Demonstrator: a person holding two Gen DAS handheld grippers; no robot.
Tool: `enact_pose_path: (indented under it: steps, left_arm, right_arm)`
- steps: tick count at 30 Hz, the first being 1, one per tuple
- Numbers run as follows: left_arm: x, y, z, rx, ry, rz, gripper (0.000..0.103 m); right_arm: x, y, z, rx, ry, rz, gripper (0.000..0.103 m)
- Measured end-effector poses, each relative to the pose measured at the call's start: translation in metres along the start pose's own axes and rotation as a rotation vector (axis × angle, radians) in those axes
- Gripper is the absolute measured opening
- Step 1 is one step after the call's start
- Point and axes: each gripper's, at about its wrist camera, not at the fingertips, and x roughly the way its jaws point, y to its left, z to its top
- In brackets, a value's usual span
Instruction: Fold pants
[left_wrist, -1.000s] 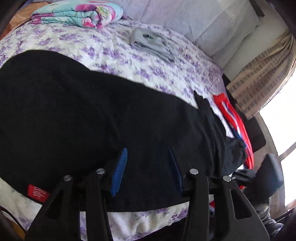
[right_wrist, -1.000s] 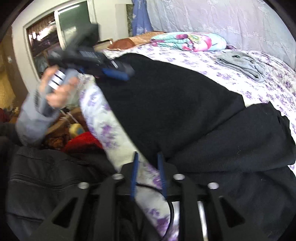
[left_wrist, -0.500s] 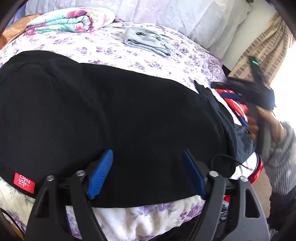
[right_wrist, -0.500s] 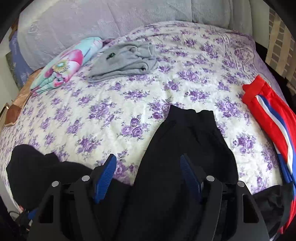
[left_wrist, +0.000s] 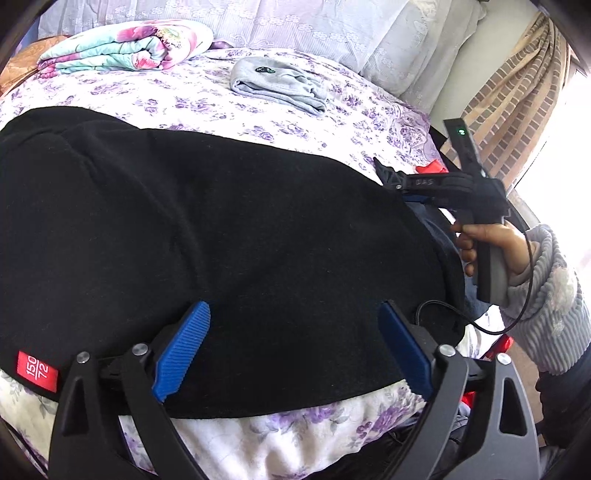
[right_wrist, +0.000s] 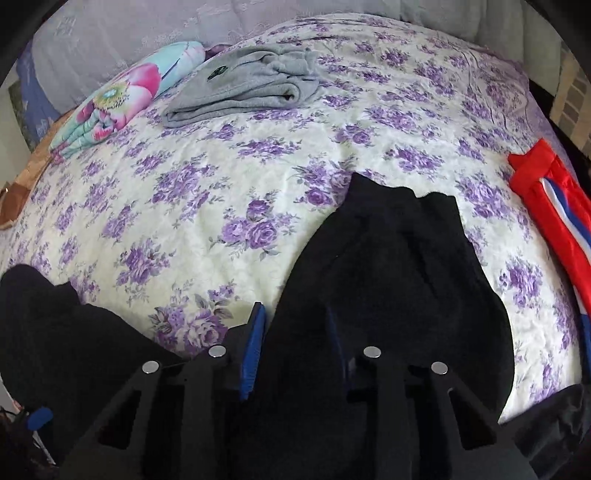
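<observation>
A second ago the left gripper (left_wrist: 293, 347) had its jaws set fairly narrow over the black pants (left_wrist: 221, 240); they have since spread wide above the cloth near the bed's edge. The right gripper (right_wrist: 295, 347) has swung from the side of the bed, near the window, round to the far leg end of the pants. Half a second back its jaws were wide; now they have drawn in close around a fold of the black fabric.
</observation>
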Motion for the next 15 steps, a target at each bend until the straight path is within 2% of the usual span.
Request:
enact_pose_path:
  steps: [2,3,4,7,9,12,15]
  left_arm:
    - [0.001,-0.002,-0.001,0.009,-0.002,0.006,0.094]
    - [0.002,-0.004,-0.001,0.015,-0.002,0.012,0.094]
    - [0.002,-0.005,-0.001,0.022,-0.003,0.018,0.095]
    - [0.002,-0.005,-0.002,0.037,-0.004,0.029,0.095]
    - [0.002,-0.004,-0.001,0.037,-0.003,0.025,0.095]
    - [0.001,-0.001,0.000,0.028,-0.003,0.010,0.095]
    - [0.001,0.000,0.000,0.028,-0.002,0.006,0.095]
  right_arm:
    - [-0.002,-0.005,-0.001,0.002,-0.016,0.011,0.022]
    - [-0.004,-0.007,-0.003,0.010,-0.027,0.030,0.008]
    - [-0.007,-0.009,-0.004,0.020,-0.044,0.054,0.004]
    - [-0.029,-0.015,-0.009,0.033,-0.129,0.131,0.003]
    - [-0.053,-0.032,-0.016,0.089,-0.188,0.206,0.003]
    - [-0.106,-0.079,-0.039,0.195,-0.315,0.283,0.003]
    - [-0.149,-0.143,-0.087,0.332,-0.406,0.302,0.003]
